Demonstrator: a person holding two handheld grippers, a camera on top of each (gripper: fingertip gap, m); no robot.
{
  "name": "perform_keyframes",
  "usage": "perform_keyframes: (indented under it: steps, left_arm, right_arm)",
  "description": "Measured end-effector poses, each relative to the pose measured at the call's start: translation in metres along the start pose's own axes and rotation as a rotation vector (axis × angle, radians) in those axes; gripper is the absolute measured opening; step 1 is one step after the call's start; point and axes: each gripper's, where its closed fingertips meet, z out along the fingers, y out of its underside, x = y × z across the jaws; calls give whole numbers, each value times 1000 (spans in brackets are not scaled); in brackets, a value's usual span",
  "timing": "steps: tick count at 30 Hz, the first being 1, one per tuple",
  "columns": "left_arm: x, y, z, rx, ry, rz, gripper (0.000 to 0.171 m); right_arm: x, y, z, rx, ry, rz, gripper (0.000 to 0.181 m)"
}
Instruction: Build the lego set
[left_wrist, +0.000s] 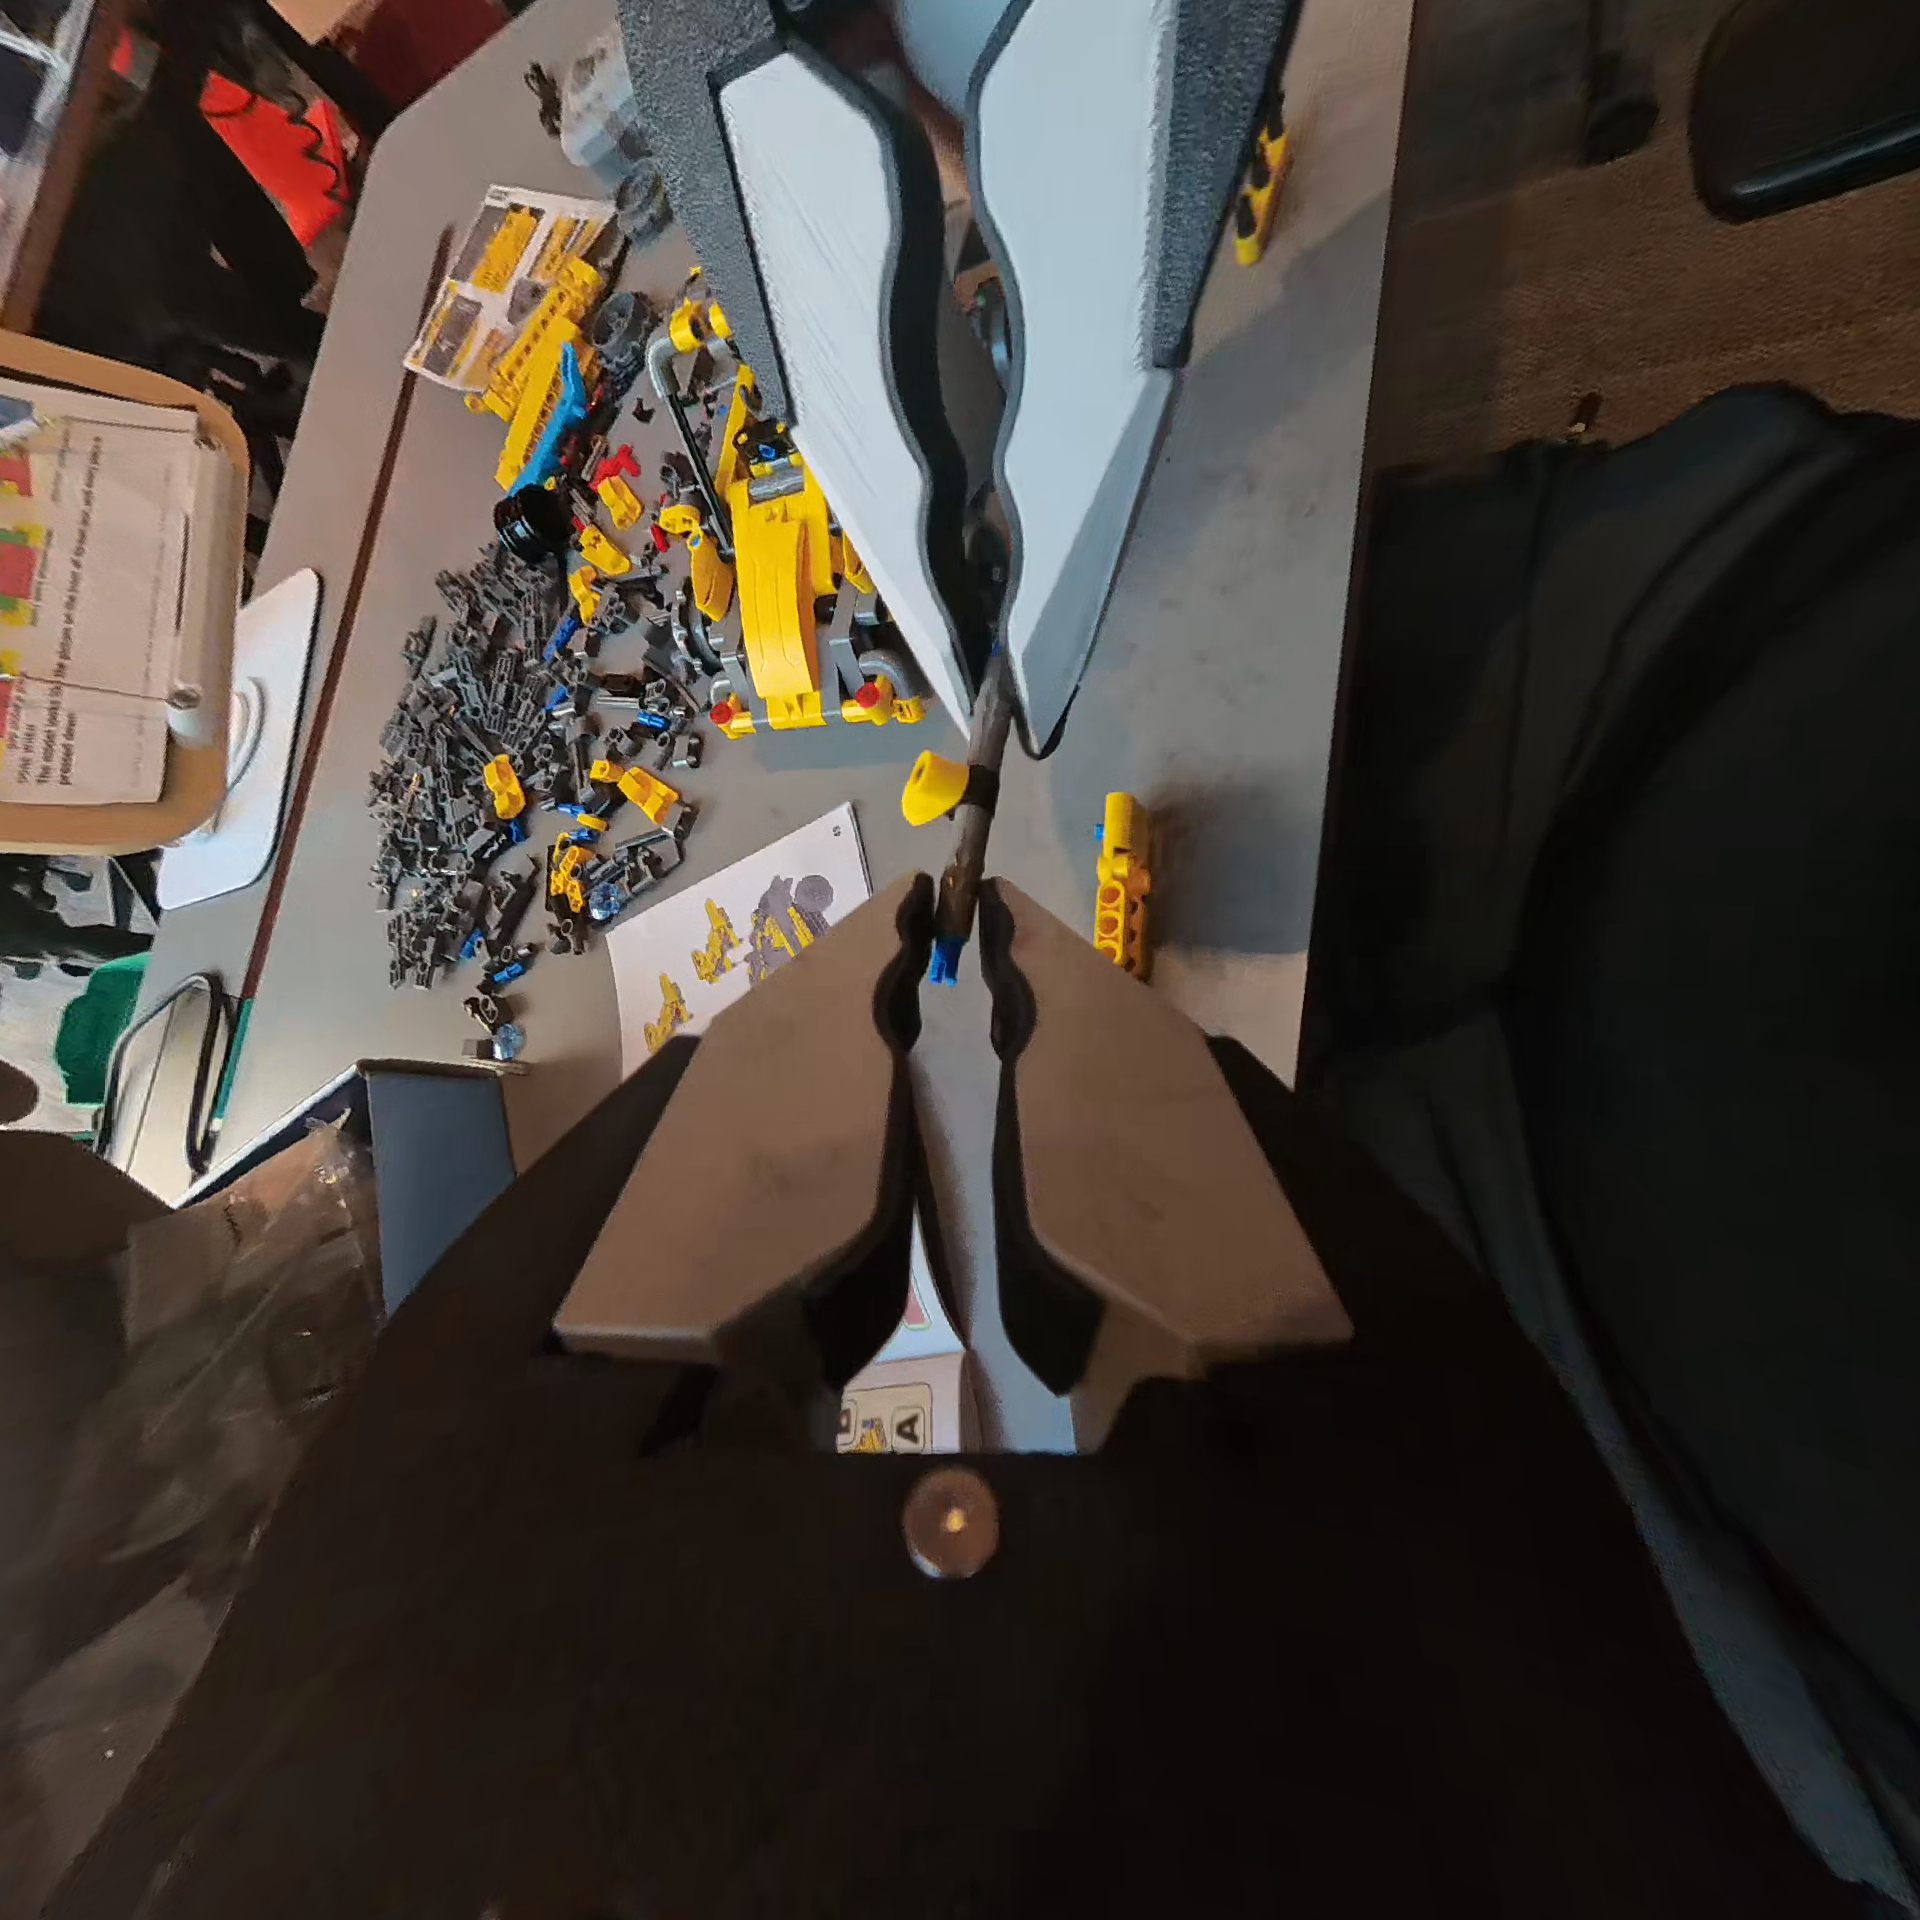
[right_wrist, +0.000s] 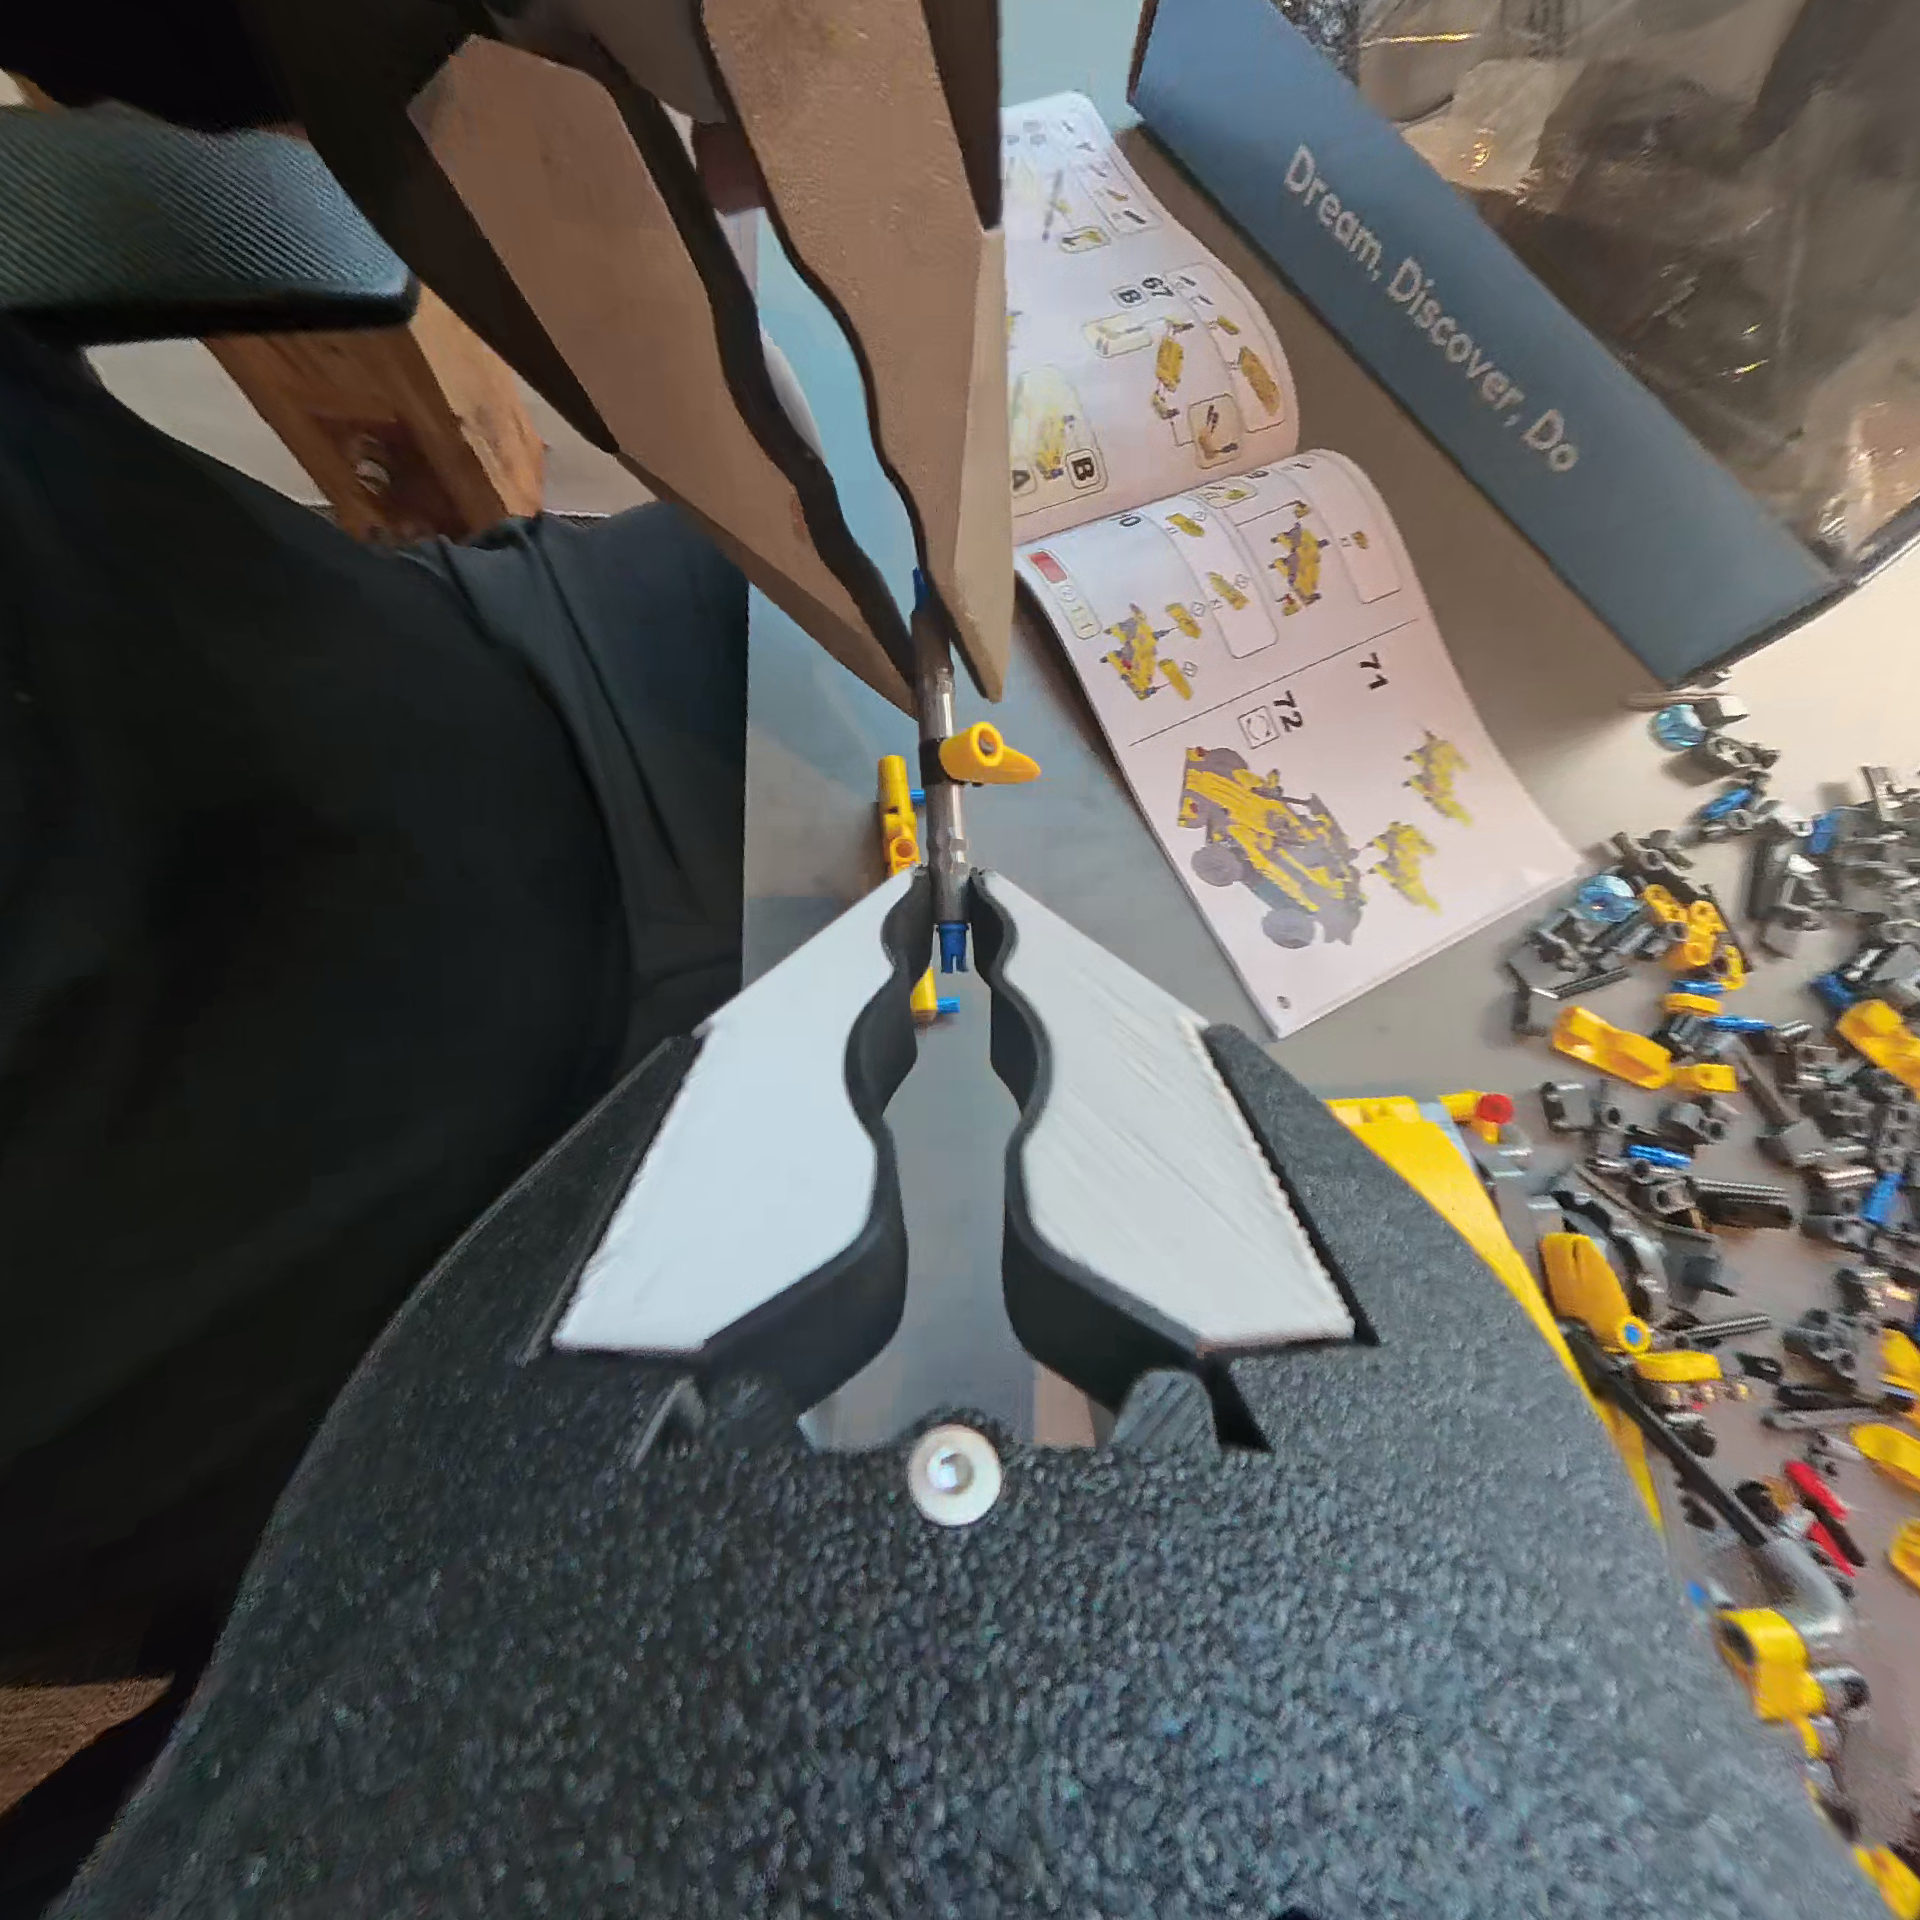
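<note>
A thin grey rod with a blue pin at each end is held above the grey table between both grippers. My left gripper is shut on one end; my right gripper is shut on the other. A small yellow cone-shaped piece sits on the rod's middle and also shows in the right wrist view. The right gripper's white fingers face mine in the left wrist view; the left's brown fingers show in the right wrist view.
A yellow partly built vehicle and a heap of dark grey, yellow and blue pieces lie on the table. An open instruction booklet and a dark box lie nearby. A short yellow beam lies near the table edge. My two grippers' fingertips are within a few centimetres of each other.
</note>
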Motion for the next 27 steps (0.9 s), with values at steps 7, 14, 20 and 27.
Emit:
perform_keyframes:
  steps: [7, 14, 20, 27]
  left_arm:
    - [-1, 9, 6, 23, 126, -242, 3]
    - [10, 13, 8, 49, 222, -271, 3]
    - [14, 10, 5, 73, 256, -280, 3]
    - [13, 26, 12, 55, 266, -337, 6]
  right_arm:
    - [13, -7, -3, 3, 169, -144, 21]
    - [12, -12, 0, -20, 239, -236, 22]
    - [3, -9, 9, -31, 193, -228, 9]
    - [3, 1, 20, -35, 72, -56, 7]
